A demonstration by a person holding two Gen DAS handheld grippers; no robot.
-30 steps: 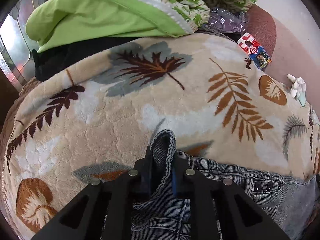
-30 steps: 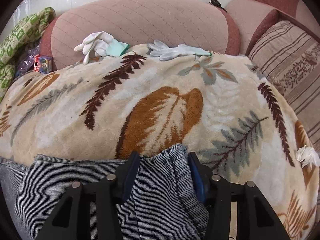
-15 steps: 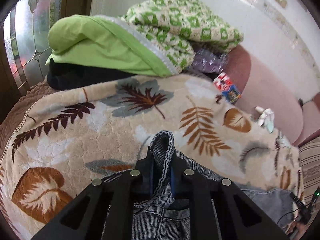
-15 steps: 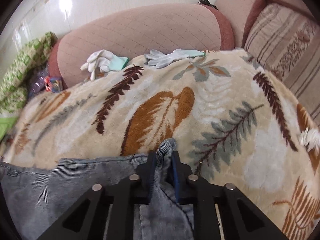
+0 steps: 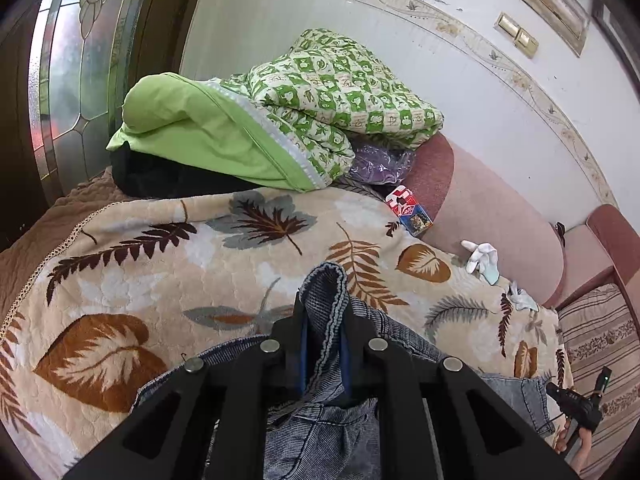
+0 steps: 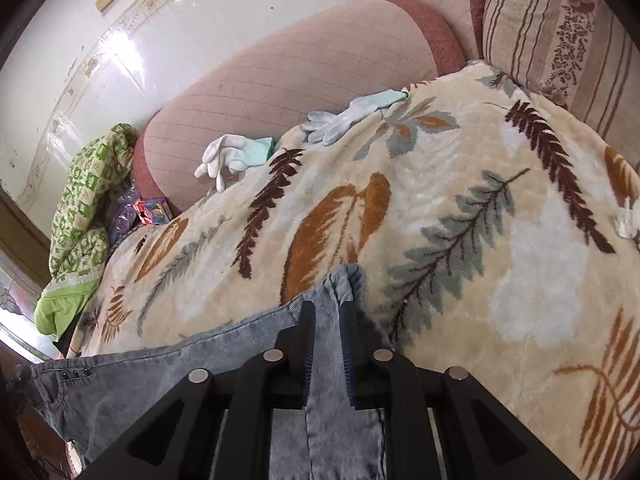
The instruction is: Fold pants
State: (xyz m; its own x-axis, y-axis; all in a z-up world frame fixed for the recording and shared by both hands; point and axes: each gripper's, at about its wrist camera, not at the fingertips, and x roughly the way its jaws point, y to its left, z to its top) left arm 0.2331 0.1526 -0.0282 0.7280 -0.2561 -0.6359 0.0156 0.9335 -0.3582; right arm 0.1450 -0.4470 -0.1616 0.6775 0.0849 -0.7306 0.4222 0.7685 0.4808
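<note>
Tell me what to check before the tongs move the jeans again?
1. Left tongs pinching the jeans: ok, denim bunched between the pads.
2. Right tongs pinching the jeans: ok; they have just been closing, denim now clamped.
3. Cloth between both grips hanging straight: cannot tell, it runs out of view.
4. Leaf blanket bare ahead for laying down: ok.
5. White gloves clear of the jeans: ok, at the sofa back.
6. Small box out of the way: ok.

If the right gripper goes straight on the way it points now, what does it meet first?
Probably the leaf blanket. The right gripper is shut on the jeans and points down at the blanket's brown leaf, just past the pinched fold. Depth is hard to judge in this fisheye view.
</note>
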